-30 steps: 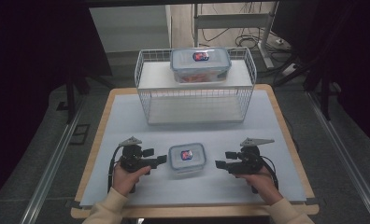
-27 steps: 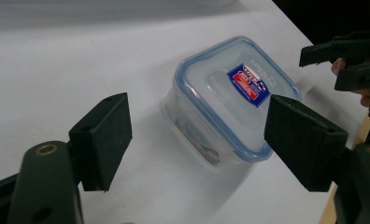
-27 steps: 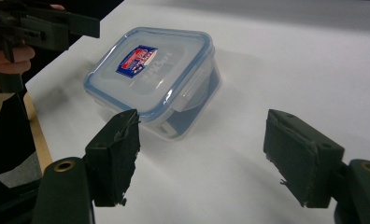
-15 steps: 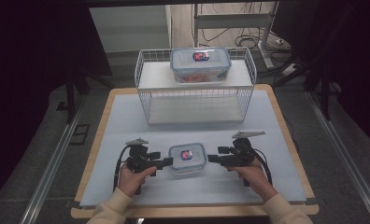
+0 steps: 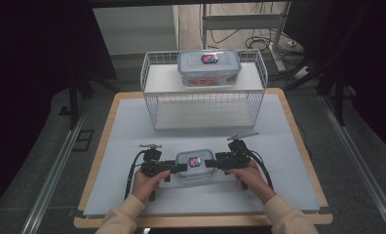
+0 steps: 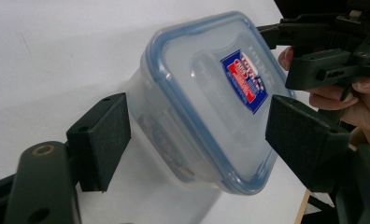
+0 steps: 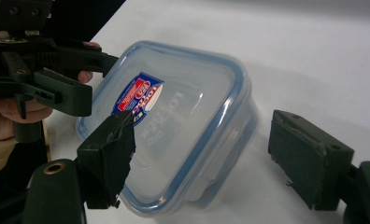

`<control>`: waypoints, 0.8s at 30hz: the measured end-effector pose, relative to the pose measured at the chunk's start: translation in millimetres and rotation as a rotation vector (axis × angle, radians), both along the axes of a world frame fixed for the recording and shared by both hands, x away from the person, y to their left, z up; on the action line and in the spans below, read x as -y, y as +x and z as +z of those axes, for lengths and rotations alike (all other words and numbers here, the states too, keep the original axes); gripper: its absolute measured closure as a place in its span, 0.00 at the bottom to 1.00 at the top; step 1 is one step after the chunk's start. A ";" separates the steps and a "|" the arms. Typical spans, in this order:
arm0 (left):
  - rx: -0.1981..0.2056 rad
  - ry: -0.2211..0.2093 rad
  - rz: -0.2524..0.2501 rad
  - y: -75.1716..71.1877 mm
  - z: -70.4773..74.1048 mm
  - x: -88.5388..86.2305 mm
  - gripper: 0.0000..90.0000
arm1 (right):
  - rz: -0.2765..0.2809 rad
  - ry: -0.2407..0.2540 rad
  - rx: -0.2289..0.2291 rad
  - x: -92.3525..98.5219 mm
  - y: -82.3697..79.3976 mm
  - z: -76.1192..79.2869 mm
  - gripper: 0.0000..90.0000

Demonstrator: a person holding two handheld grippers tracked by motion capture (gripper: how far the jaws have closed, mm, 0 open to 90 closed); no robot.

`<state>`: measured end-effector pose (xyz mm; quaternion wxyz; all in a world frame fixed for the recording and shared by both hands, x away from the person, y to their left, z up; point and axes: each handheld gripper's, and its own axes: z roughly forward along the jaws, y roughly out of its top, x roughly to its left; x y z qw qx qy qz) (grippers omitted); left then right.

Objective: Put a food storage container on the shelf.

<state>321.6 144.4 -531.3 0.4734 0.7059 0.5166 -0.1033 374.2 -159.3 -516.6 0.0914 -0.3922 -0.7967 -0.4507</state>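
Small clear container (image 5: 194, 164) (blue-rimmed lid, red-and-blue label): on the white table mat (image 5: 132, 126), near the front edge, between both grippers. Left gripper (image 5: 179, 167): jaws wide, straddling the container's left end, pads apart from its walls. Right gripper (image 5: 209, 163): jaws wide, straddling the right end likewise. Second, larger container (image 5: 209, 67): on top of the white wire basket (image 5: 203, 105), at the table's back.

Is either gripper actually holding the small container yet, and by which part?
Nothing is held. The left gripper and right gripper straddle opposite ends of the small container, fingers open with gaps either side.
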 end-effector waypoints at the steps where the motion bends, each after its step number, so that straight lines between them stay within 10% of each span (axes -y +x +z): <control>1: -0.006 -0.008 -0.002 -0.3 -0.6 -0.1 0.26 | 0.005 -0.001 -0.011 -1.0 0.3 -1.6 0.26; 13: -0.043 -0.035 -0.014 -1.3 -5.7 1.9 0.32 | 0.023 0.029 -0.094 -4.6 0.4 -7.4 0.32; 24: -0.005 -0.053 0.009 -16.0 -2.3 -1.3 0.48 | 0.008 0.049 -0.068 5.0 -8.3 -1.4 0.47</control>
